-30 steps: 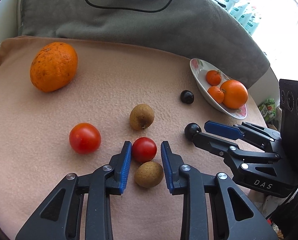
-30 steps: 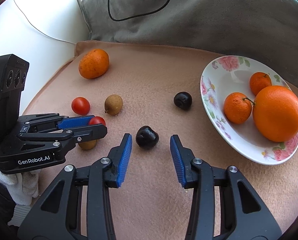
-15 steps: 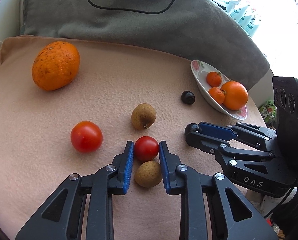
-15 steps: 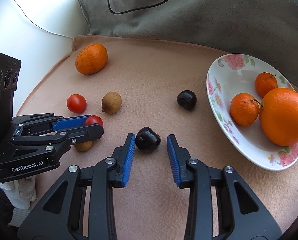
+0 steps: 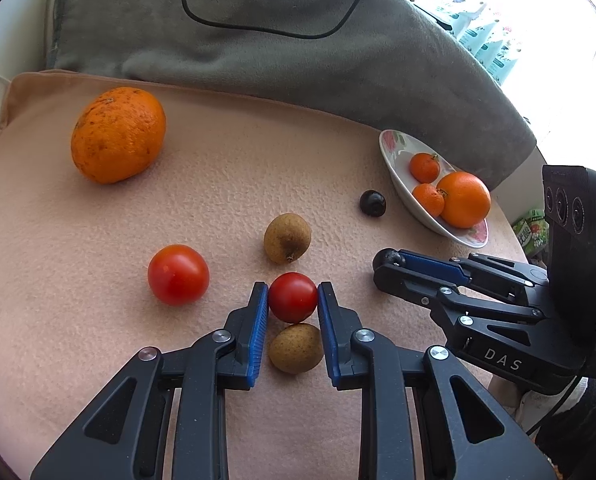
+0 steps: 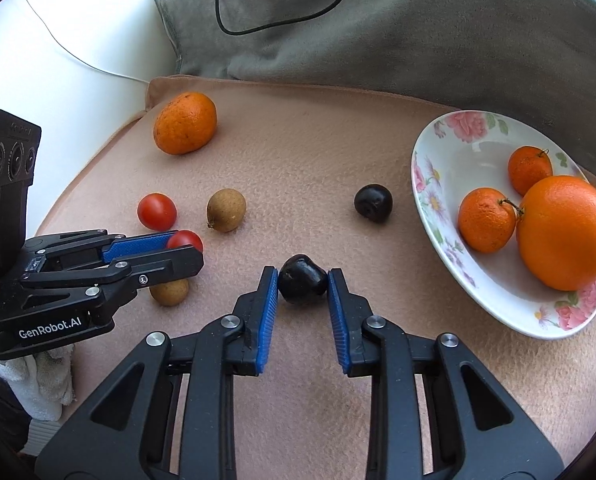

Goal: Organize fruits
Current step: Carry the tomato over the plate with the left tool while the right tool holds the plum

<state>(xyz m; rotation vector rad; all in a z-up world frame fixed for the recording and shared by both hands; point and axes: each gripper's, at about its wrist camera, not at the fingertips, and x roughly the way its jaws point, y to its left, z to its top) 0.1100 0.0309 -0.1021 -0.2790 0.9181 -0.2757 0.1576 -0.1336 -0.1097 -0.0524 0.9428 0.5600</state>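
Note:
My left gripper (image 5: pixel 292 300) is shut on a small red tomato (image 5: pixel 292 297) that rests on the beige blanket; it also shows in the right wrist view (image 6: pixel 185 240). A brown longan (image 5: pixel 295 347) lies just below it between the fingers. My right gripper (image 6: pixel 302 285) is shut on a dark cherry (image 6: pixel 302 284), on the blanket. A floral plate (image 6: pixel 438 184) at the right holds one big orange (image 6: pixel 564 232) and two mandarins (image 6: pixel 486 219).
Loose on the beige blanket (image 5: pixel 217 168) are a large orange (image 5: pixel 117 134), a second tomato (image 5: pixel 177 275), another longan (image 5: pixel 287 237) and a second dark cherry (image 6: pixel 373 203). A grey cushion (image 5: pixel 257 40) with a black cable lies behind.
Both grippers have closed: the left one onto the red tomato, the right one onto the dark cherry. Both have edged slightly forward.

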